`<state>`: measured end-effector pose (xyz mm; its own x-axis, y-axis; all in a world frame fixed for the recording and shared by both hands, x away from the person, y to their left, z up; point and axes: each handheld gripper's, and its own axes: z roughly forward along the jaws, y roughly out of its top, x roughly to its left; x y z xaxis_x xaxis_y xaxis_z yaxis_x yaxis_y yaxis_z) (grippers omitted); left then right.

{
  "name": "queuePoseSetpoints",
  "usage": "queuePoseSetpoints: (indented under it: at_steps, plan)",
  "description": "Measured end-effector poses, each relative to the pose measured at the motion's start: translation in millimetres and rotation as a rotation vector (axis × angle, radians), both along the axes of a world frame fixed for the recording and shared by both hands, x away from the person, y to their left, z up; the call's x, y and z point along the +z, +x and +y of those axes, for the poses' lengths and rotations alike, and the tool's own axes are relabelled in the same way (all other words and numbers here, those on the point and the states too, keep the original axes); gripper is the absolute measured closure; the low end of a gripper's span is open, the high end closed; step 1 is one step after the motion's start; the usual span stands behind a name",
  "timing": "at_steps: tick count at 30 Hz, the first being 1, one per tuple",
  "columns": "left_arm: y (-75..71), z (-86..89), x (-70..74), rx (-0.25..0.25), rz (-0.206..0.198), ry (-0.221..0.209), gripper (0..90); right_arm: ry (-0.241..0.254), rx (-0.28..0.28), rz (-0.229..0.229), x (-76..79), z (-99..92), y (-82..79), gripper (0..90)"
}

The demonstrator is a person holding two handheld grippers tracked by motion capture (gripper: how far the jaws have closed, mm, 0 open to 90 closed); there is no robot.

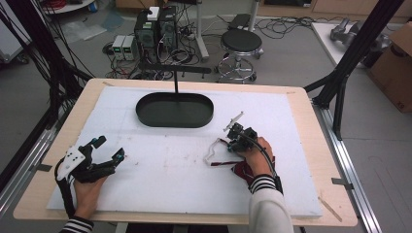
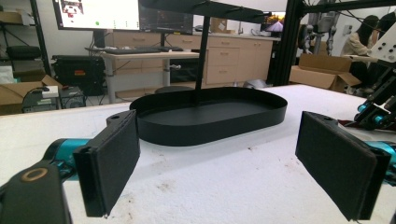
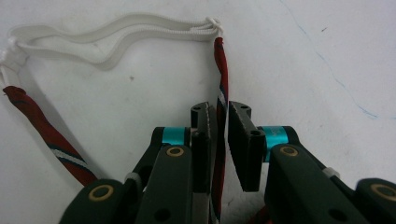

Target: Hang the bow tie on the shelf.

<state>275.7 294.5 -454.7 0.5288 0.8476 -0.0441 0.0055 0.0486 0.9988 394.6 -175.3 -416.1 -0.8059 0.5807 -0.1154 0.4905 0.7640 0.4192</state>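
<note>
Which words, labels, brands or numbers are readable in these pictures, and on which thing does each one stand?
None can be read.
Monitor behind the table: its screen content is too small and blurred.
Orange label on the black box under the desk: blurred.
Cardboard box on the floor: a faint mark, not legible.
Black tray, left gripper and right gripper: no text visible.

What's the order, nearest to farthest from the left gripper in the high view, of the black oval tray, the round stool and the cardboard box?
1. The black oval tray, up and to the right of the left gripper, on the white table top.
2. The round stool, on the floor beyond the table's far edge, further right.
3. The cardboard box, at the far right edge, off the table.
</note>
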Motion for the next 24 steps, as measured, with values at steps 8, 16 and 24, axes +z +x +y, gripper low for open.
queuePoseSetpoints:
  at_steps: [8, 16, 24]
  plan:
    - [0.0, 0.0, 0.0, -0.001, 0.001, 0.000, 14.2, -0.029, 0.005, 0.013, 1.0, 6.3, 0.5, 87.9]
    - [-0.1, 0.0, 0.0, -0.001, 0.001, 0.000, 14.2, -0.031, -0.015, 0.002, 1.9, 8.3, -0.2, 88.6]
    - [-0.2, -0.1, 0.0, -0.001, 0.000, 0.002, 14.3, 0.047, -0.037, -0.033, 10.2, 4.6, -1.8, 88.7]
